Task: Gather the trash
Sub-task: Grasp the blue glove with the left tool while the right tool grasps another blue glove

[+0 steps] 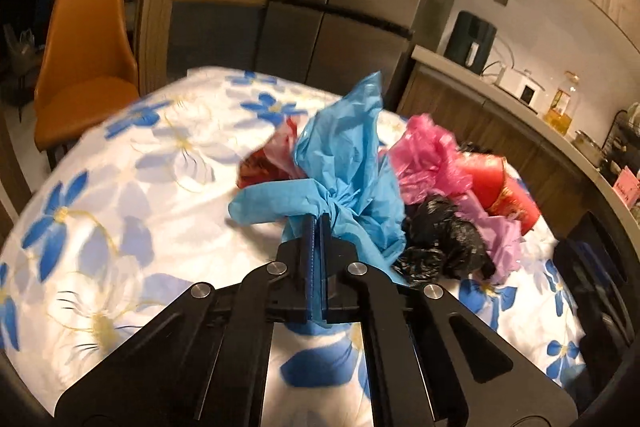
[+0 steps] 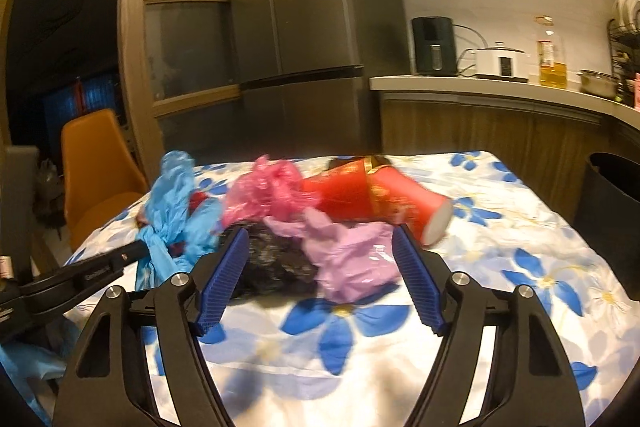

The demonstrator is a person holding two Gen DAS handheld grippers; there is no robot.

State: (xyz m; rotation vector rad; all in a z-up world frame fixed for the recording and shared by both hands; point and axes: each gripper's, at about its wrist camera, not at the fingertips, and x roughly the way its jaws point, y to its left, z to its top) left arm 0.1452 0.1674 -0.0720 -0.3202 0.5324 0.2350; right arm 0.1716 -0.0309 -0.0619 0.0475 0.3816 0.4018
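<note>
A heap of trash lies on the flowered tablecloth (image 1: 120, 167). My left gripper (image 1: 319, 223) is shut on a crumpled blue plastic bag (image 1: 344, 163), pinching a twisted fold of it. Beside that bag lie a pink bag (image 1: 428, 155), a black bag (image 1: 444, 239), a lilac glove (image 1: 508, 239) and red paper cups (image 1: 500, 187). In the right wrist view my right gripper (image 2: 320, 247) stands open, its blue pads on either side of the black bag (image 2: 276, 263) and the lilac glove (image 2: 352, 259) without pressing them. The blue bag (image 2: 172, 203), pink bag (image 2: 268, 191) and red cups (image 2: 380, 199) lie behind.
An orange chair (image 1: 84, 67) stands at the table's far left. A tall grey fridge (image 2: 304, 27) rises behind the table. A counter (image 2: 500, 87) on the right carries appliances and an oil bottle (image 2: 552, 55). A black bin (image 2: 612, 195) stands off the table's right edge.
</note>
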